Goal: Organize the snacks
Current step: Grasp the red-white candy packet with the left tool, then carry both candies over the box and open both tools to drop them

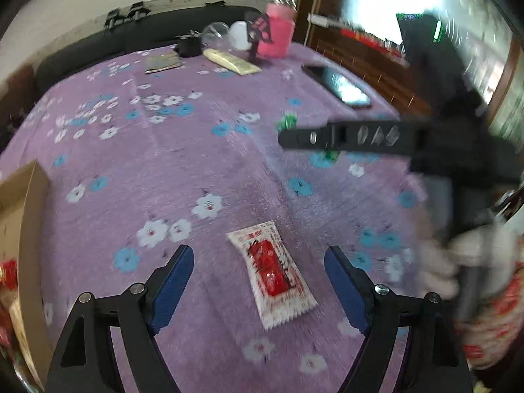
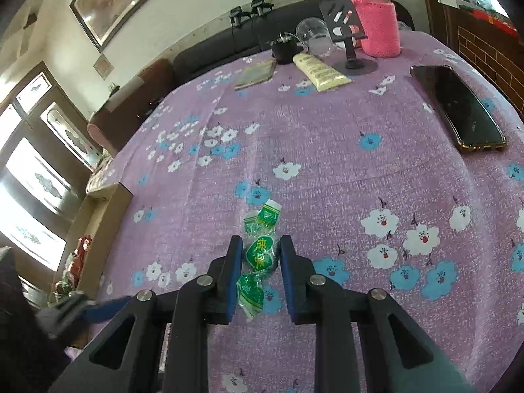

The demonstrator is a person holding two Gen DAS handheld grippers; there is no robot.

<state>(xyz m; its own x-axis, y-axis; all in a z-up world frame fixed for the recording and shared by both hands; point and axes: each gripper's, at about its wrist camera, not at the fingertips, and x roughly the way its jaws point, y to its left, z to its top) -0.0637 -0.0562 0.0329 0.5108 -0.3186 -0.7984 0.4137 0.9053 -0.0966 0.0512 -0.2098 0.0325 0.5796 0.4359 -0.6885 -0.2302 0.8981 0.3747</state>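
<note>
A white and red snack packet [image 1: 271,271] lies flat on the purple flowered tablecloth [image 1: 170,150], between the wide-open fingers of my left gripper [image 1: 258,265], untouched. My right gripper [image 2: 260,255] is shut on a green and white wrapped candy [image 2: 260,255], whose twisted ends stick out above and below the blue pads. In the left wrist view the right gripper [image 1: 288,137] appears from the side at right, with green wrapper [image 1: 288,121] showing behind its tip. A cardboard box [image 1: 23,229] holding red snacks stands at the left edge; it also shows in the right wrist view [image 2: 98,229].
A black phone [image 2: 458,111] lies at the right side of the table. At the far edge stand a pink-sleeved bottle [image 2: 376,19], a black stand [image 2: 347,29], a clear cup [image 2: 311,32], a cream tube [image 2: 321,72], a small packet [image 2: 255,73] and a black jar [image 2: 283,49]. A dark sofa sits behind.
</note>
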